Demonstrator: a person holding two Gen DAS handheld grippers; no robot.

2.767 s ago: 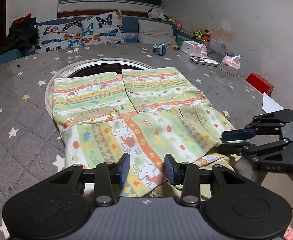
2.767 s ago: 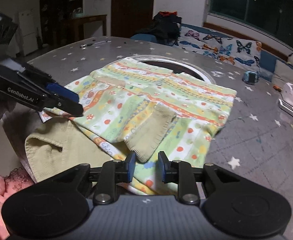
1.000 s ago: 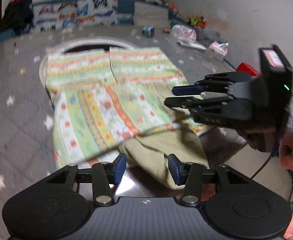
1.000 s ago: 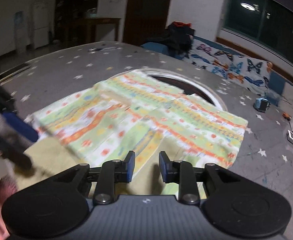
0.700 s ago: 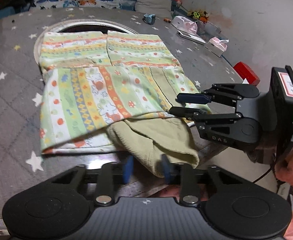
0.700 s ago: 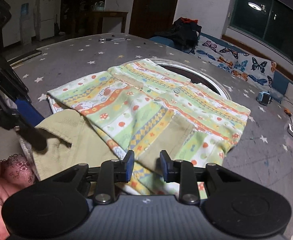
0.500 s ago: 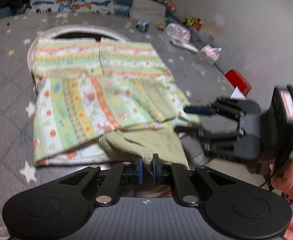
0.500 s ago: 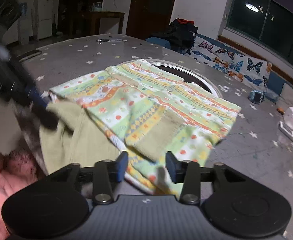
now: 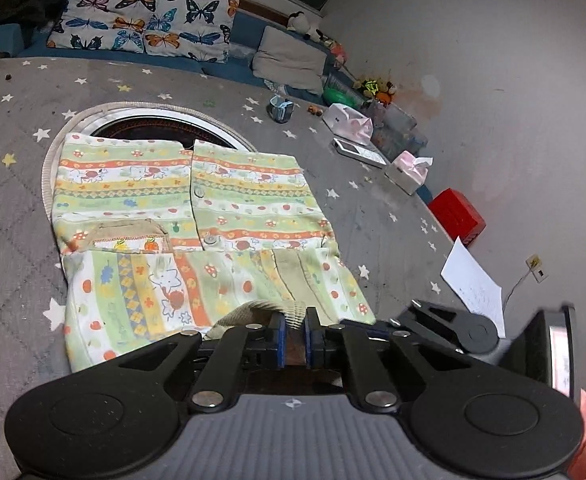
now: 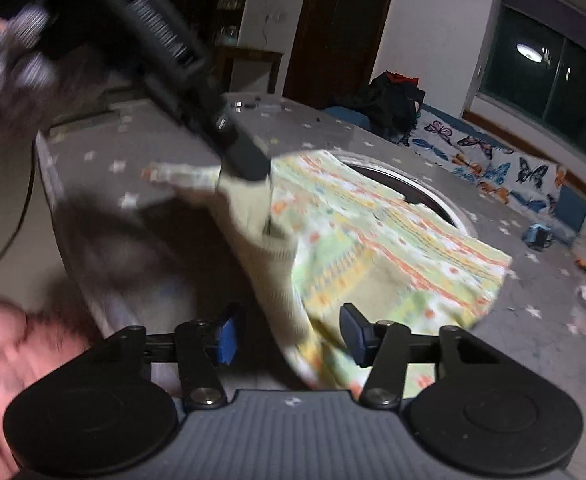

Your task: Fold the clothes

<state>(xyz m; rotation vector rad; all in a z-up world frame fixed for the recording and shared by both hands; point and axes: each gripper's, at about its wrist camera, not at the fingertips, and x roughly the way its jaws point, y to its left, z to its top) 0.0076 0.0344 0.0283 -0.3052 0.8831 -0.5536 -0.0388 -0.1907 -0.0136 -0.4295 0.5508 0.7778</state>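
A child's patterned garment [image 9: 189, 216] in green, orange and yellow lies on the grey star-print table [image 9: 9, 240]; it also shows in the right wrist view [image 10: 377, 240]. My left gripper [image 9: 293, 330] is shut on its olive ribbed hem [image 9: 249, 312] at the near edge and lifts it; in the right wrist view the left gripper [image 10: 249, 172] holds that hem raised. My right gripper [image 10: 289, 334] is open, with the hanging cloth between its fingers; it also shows low at the right of the left wrist view [image 9: 377, 326].
A round dark opening [image 9: 153, 128] with a white rim lies under the garment's far edge. At the table's far right are tissue packs [image 9: 407, 168], a red box [image 9: 457, 212], a white paper [image 9: 475, 286] and a small blue object [image 9: 281, 108]. Butterfly cushions [image 9: 145, 28] lie beyond.
My left gripper closed on the olive hem and lifted it up and forward. My right gripper opened wide and moved in under the hanging cloth.
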